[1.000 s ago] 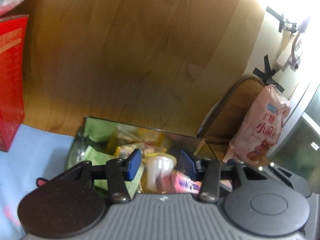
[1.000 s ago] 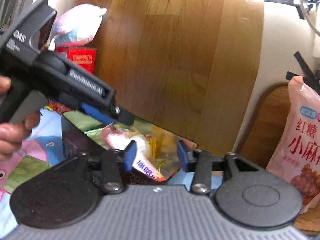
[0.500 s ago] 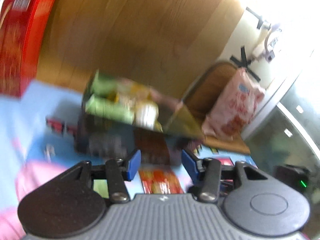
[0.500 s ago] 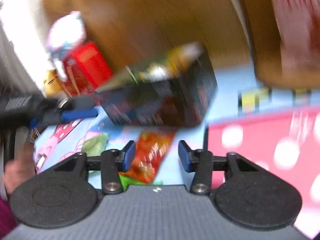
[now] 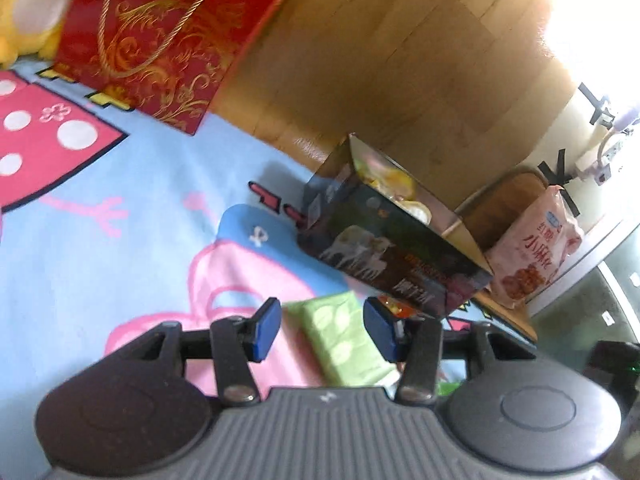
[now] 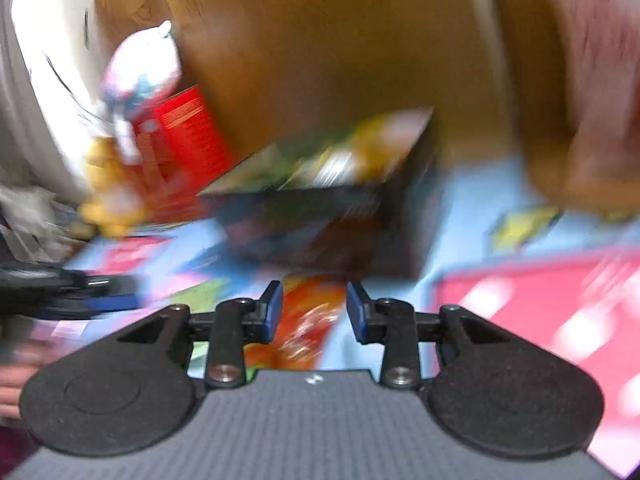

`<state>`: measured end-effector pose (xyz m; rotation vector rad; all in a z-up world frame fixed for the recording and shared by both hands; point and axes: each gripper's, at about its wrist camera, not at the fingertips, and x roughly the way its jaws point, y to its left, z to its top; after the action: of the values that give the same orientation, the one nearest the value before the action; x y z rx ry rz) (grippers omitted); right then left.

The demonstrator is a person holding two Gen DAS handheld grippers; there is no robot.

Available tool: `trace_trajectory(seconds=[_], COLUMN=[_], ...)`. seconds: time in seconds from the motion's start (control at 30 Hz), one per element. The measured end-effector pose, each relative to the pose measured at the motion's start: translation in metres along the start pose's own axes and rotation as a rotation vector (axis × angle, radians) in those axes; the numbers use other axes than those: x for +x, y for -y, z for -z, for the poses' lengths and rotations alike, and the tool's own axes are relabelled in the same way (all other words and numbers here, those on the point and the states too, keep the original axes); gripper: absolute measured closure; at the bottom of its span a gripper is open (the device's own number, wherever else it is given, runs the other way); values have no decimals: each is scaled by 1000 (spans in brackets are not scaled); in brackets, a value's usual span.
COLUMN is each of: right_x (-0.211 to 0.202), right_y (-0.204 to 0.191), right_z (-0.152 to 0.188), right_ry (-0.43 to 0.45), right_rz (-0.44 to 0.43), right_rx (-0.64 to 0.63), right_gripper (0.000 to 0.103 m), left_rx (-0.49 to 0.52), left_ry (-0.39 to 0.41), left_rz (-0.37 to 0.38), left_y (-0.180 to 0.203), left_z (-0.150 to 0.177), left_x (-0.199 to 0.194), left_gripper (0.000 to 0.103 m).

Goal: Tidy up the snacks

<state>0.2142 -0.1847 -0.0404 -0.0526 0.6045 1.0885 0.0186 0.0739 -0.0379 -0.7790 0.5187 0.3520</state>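
Note:
A dark open box point(image 5: 392, 256) holding several snack packs stands on the blue cartoon mat point(image 5: 132, 200); it also shows, blurred, in the right wrist view point(image 6: 332, 216). My left gripper point(image 5: 322, 330) is open and empty over a green snack pack point(image 5: 340, 340) lying on the mat in front of the box. My right gripper point(image 6: 314, 312) is open and empty over an orange-red snack pack point(image 6: 308, 320) on the mat near the box. An edge of that orange pack point(image 5: 396, 306) shows by my left gripper's right finger.
A red gift bag point(image 5: 160, 36) and a yellow plush toy point(image 5: 24, 12) stand at the mat's far left. A pink bagged snack point(image 5: 532, 248) leans on a wooden chair at the right. Wooden floor point(image 5: 400, 60) lies beyond the box. The right wrist view is motion-blurred.
Both grippers have pulled back from above the box and dropped low over the mat. The left now hovers over the green pack, the right over the orange pack.

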Motion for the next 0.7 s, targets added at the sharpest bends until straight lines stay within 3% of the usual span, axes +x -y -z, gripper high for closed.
trace_trajectory(seconds=[0.03, 0.1, 0.2, 0.3, 0.43, 0.5, 0.6, 0.7], right_x=[-4, -5, 8, 30, 54, 57, 51, 37], right_y=[-6, -15, -43, -78, -108, -116, -121, -112], right_z=[-1, -3, 3, 19, 38, 41, 43, 40], right_ry=[26, 18, -68, -154, -219, -196, -167, -120], right_rz=[10, -74, -196, -243, -228, -221, -201, -195], right_rx=[-37, -33, -104, -239, -394, -421, -442, -428], right_gripper=[64, 63, 58, 50, 48, 50, 62, 64], left_rx=[0, 7, 17, 21, 29, 49, 64, 56], left_ry=[-6, -19, -38, -56, -84, -71, -69, -67], left_rz=[4, 20, 41, 43, 53, 33, 16, 55], left_y=[0, 3, 6, 8, 9, 14, 17, 22], left_z=[2, 6, 10, 13, 20, 23, 22, 19], left_x=[2, 7, 14, 21, 28, 29, 29, 24], left_gripper=[57, 57, 50, 47, 56, 58, 58, 58])
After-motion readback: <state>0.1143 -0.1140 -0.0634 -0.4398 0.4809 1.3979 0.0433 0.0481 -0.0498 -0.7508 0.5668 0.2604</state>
